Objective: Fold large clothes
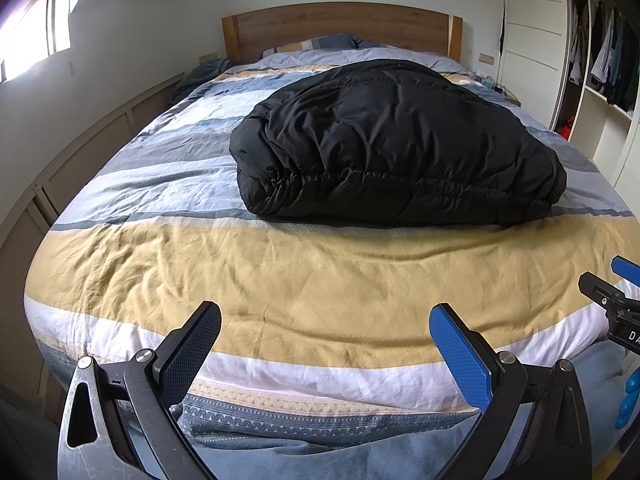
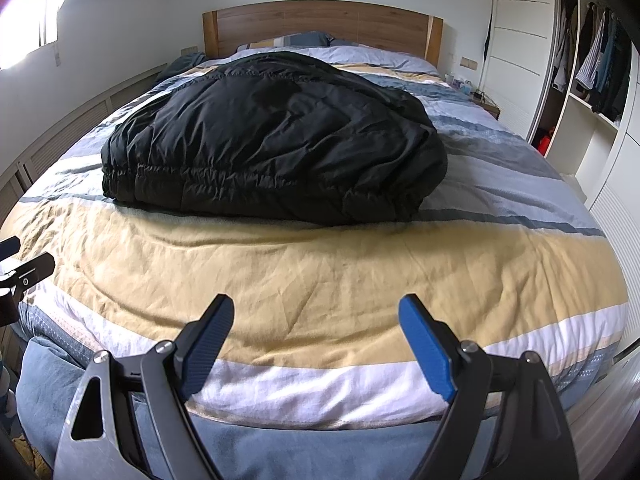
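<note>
A puffy black jacket [image 1: 396,140] lies folded into a thick bundle in the middle of the striped bed [image 1: 304,280], its gathered hem facing me. In the right wrist view the same jacket [image 2: 272,136] sits left of centre. My left gripper [image 1: 326,320] hovers over the foot of the bed, well short of the jacket, jaws wide open and holding nothing. My right gripper [image 2: 316,312] is beside it, also open and empty over the yellow stripe. The right gripper's tip [image 1: 616,292] shows at the left wrist view's right edge.
A wooden headboard [image 1: 340,28] and pillows [image 1: 316,44] stand at the far end. An open wardrobe [image 2: 592,64] with hanging clothes is on the right, low wall panelling [image 1: 80,152] and a window on the left. A nightstand [image 2: 486,106] sits beside the bed.
</note>
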The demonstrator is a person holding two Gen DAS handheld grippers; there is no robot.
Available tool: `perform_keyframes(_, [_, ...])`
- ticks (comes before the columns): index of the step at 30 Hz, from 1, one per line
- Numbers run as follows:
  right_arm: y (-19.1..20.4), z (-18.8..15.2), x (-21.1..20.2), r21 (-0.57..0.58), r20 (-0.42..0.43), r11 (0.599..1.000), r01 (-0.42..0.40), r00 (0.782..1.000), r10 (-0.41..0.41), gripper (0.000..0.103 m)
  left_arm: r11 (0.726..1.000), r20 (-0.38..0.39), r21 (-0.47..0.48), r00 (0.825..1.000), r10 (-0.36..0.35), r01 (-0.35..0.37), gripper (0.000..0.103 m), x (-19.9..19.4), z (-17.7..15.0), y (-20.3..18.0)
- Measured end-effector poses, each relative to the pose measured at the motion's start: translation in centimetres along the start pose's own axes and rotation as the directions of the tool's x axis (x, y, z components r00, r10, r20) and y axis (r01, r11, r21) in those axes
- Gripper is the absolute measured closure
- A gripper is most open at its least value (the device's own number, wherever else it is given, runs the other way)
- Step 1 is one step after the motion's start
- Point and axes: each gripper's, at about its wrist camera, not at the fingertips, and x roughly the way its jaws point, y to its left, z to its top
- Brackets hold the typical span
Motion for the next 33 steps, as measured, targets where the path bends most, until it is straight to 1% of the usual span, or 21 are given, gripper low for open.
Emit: perform_keyframes(33, [0.15, -0.36, 0.24, 0.002, -0.007, 1.0, 0.007, 1.0, -0.007, 0.019, 1.0, -0.01, -0.007, 1.0, -0.005, 0.005, 0.001, 0.06, -0.23, -0.05])
